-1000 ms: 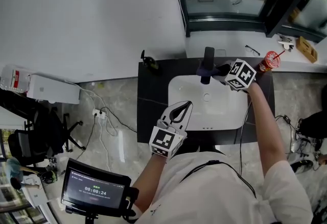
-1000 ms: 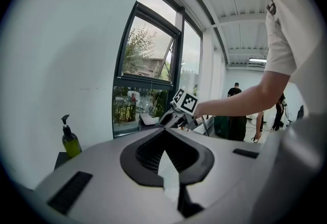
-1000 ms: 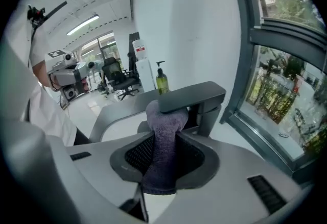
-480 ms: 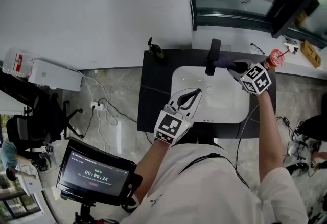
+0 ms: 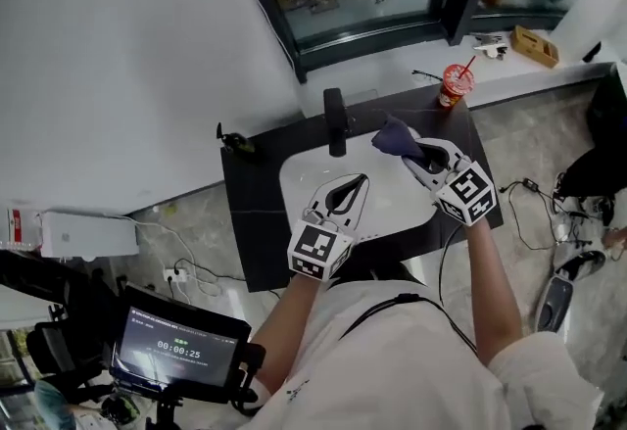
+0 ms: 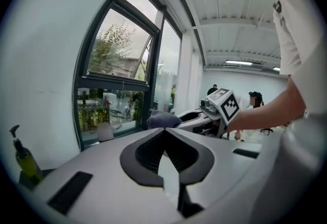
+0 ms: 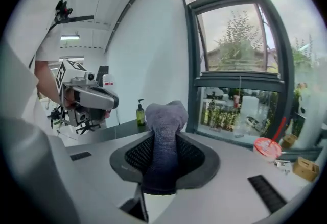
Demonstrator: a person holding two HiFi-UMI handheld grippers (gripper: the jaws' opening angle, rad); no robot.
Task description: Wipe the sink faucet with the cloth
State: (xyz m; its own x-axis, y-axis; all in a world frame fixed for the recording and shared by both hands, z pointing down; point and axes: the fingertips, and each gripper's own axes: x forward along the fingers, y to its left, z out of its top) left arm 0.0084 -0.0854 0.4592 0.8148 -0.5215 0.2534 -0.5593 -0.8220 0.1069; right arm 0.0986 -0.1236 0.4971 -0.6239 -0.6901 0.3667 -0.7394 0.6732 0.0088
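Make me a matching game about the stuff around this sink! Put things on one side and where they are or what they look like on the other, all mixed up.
Things:
1. cloth
2. faucet
3. soap bottle
4. cup

Descriptions:
A. at the back left corner of the dark counter
B. pinched in the right gripper
C. has a red lid and a straw
D. black, standing at the back of the white sink

Pairs: 1-B, 2-D, 3-A, 4-C
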